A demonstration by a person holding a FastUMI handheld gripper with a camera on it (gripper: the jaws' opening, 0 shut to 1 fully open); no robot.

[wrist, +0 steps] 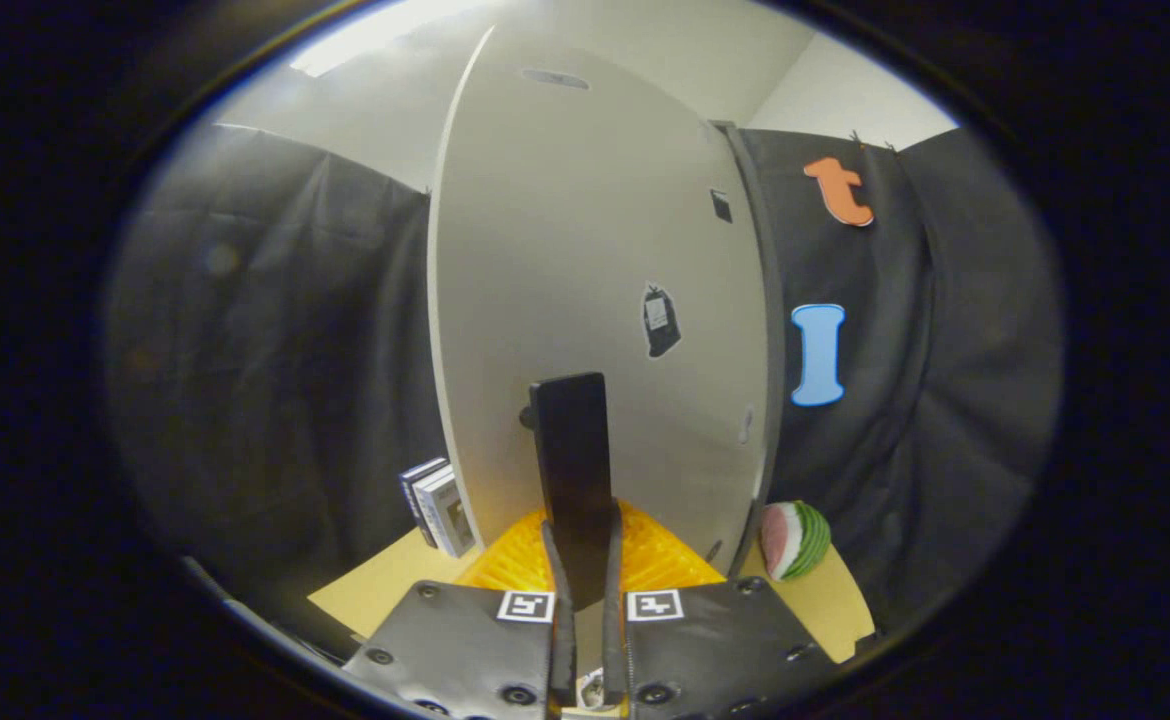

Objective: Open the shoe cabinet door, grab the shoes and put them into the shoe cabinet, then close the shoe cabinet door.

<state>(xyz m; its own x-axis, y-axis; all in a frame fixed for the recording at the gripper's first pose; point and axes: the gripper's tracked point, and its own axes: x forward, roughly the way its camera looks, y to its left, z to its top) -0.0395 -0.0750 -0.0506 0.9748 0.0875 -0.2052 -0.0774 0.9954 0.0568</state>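
Gripper [585, 560] has its 2 fingers nearly together, pinched on the dark upright door handle [572, 470] at 12 o'clock just ahead, presumably to swing the door. The pale shoe cabinet door [595, 250] stands right behind the handle, looks closed. Yellow ribbed mat [660, 560] under it, books [438, 505] at 10 o'clock, watermelon-slice toy [795, 540] at 2.

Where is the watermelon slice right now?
In the gripper view, the watermelon slice sits on the tabletop, right of the cabinet door, against the black cloth wall.
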